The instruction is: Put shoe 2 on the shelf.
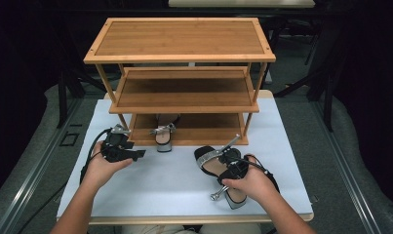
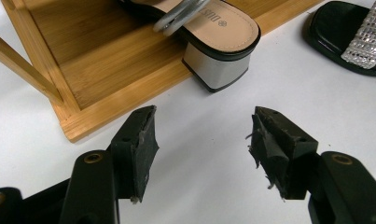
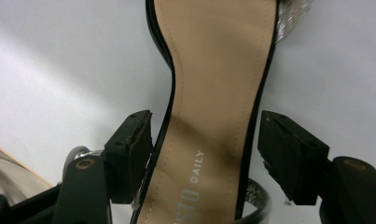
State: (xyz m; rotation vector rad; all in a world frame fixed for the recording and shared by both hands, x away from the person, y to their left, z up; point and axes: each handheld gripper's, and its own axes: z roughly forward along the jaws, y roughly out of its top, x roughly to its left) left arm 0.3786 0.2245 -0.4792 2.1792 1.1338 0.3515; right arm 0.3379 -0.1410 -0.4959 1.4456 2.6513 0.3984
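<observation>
Right gripper (image 3: 204, 140) open, jaws straddling second sandal (image 1: 222, 168) at counter (image 1: 160, 190) 5 o'clock for shelving beside its mate (image 1: 164, 134); left gripper (image 2: 202, 140) open, empty.

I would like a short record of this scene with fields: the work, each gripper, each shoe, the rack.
work: putting a pair of sandals on a wooden rack
left gripper: open, nothing between its jaws, above the white table
right gripper: jaws either side of the sandal on the table, grip uncertain
other sandal: on the lowest shelf, heel over the front edge
rack: three shelves, upper two bare
</observation>
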